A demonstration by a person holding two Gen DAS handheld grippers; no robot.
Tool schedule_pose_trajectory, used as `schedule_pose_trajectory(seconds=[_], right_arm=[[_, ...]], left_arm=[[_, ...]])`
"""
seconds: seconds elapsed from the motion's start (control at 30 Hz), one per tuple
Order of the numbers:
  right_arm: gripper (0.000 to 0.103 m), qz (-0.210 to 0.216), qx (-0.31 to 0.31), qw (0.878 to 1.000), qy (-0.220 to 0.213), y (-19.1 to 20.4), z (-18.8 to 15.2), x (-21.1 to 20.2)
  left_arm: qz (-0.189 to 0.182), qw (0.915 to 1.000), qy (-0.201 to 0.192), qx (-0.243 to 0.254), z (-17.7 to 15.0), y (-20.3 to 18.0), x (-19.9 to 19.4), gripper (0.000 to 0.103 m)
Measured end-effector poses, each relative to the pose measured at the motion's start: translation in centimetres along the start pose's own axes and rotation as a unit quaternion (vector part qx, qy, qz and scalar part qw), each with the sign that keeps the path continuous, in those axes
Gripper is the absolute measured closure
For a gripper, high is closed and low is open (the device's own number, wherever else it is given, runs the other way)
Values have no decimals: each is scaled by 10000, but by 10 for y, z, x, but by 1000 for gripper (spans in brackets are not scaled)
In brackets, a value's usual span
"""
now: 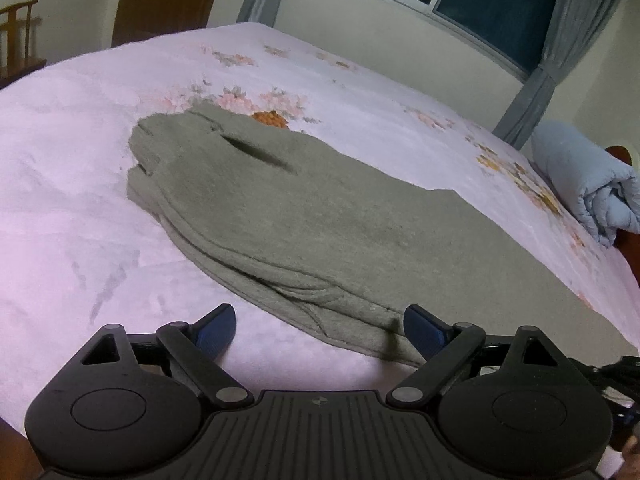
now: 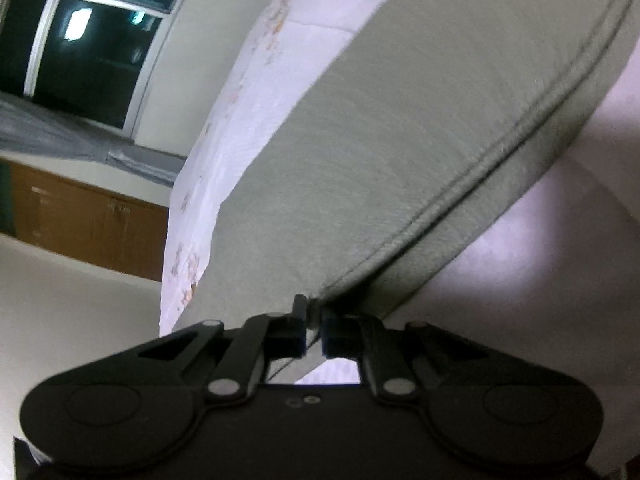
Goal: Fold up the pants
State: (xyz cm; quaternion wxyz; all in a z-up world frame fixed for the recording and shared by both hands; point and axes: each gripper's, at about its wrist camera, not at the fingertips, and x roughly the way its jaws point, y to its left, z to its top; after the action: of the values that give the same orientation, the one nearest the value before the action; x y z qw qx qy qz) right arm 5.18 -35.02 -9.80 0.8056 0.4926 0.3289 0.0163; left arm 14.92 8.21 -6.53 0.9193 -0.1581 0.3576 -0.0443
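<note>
Jaws of the left gripper (image 1: 318, 330) stand spread over the near edge of the grey pants (image 1: 288, 216); the right gripper (image 2: 314, 330) pinches their hem. They lie on the floral bedspread (image 1: 80, 184), rolled blue quilt (image 1: 588, 188) beyond, curtained window (image 1: 492, 4) farthest.

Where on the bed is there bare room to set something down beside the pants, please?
The widest free patch of bedspread lies left of the pants, out to the bed's edge. A second runs beyond them toward the window. It is crowded at the right, by the rolled blue quilt, and at the near hem, between the left gripper and right gripper.
</note>
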Motion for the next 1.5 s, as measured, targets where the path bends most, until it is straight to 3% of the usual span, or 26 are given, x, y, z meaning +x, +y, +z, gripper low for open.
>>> schedule_pose_trajectory(seconds=[0.23,0.27,0.37,0.5,0.53,0.8,0.87,1.1,1.13,1.23,1.4,1.5], right_arm=[[103,-61,-447,9989,-102,0,-5,-19],[103,202,-191,9995,144,-3,-6,-12],[103,553,65,9979,343,5,-15,3],[100,577,377,9958,609,10,-25,28],[96,559,411,9960,566,10,-25,29],[95,523,1074,9924,306,-11,-8,33],[95,435,1047,9934,173,-12,-3,30],[95,323,965,9948,4,-22,-1,19],[95,331,1016,9943,13,-23,0,24],[95,367,1133,9929,34,-27,1,24],[96,365,1117,9931,49,-30,1,26],[96,371,1074,9935,73,-30,1,22]], left_arm=[[100,9998,-99,144,-2,4,-11,12],[96,9998,-128,116,-2,5,-13,12],[115,9998,-156,90,0,5,-15,12],[95,9999,-127,67,8,7,-12,12],[-8,9999,-110,15,11,8,-11,12],[-585,9955,213,-708,24,9,8,12],[-790,9920,322,-928,26,5,14,18],[-954,9801,572,-1643,25,17,29,20],[-919,9780,679,-1744,26,19,32,24],[-1061,9686,739,-2122,20,32,27,26],[-993,9632,692,-2399,15,42,38,26],[-979,9675,589,-2258,18,34,33,26]])
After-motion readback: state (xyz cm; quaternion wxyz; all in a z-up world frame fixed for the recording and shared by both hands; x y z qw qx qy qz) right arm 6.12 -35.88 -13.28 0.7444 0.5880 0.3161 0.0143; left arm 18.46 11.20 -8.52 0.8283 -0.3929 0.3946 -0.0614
